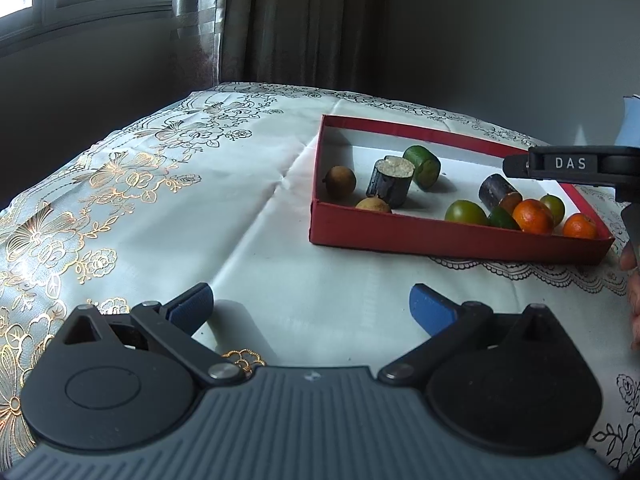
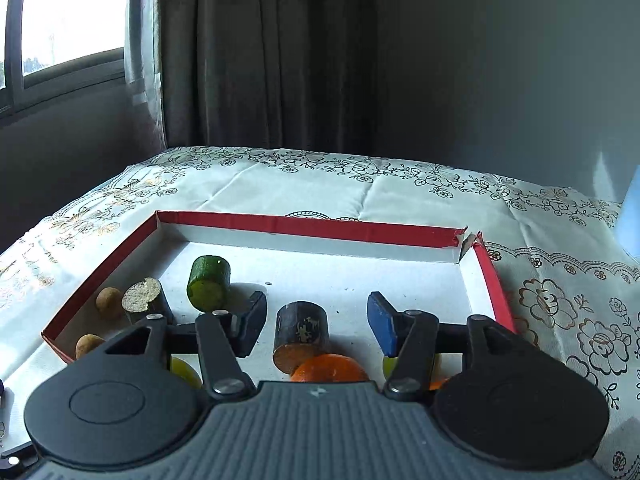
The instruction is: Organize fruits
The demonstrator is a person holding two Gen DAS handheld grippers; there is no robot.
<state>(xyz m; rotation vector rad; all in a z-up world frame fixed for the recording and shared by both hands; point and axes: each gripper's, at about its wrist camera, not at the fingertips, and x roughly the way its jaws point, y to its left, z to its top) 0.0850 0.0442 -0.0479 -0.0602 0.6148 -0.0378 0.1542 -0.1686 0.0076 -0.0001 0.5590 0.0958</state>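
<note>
A red box [image 1: 440, 236] with a white floor holds several fruits: two brown longans [image 1: 340, 181], two dark cane pieces [image 1: 390, 184], a green cane piece [image 1: 422, 166], green limes [image 1: 465, 212] and two oranges [image 1: 534, 216]. My left gripper [image 1: 312, 306] is open and empty over the tablecloth, short of the box. My right gripper [image 2: 318, 322] is open above the box's near side; a dark cane piece [image 2: 301, 334] and an orange [image 2: 329, 368] lie between its fingers, below them. The right gripper shows in the left wrist view [image 1: 572, 168] over the box's right end.
The table wears a white floral cloth [image 1: 160, 200] with gold print. A curtain [image 2: 260, 52] and a window [image 2: 60, 12] stand behind. The box's far right corner [image 2: 466, 240] is torn. A hand [image 1: 632, 300] is at the right edge.
</note>
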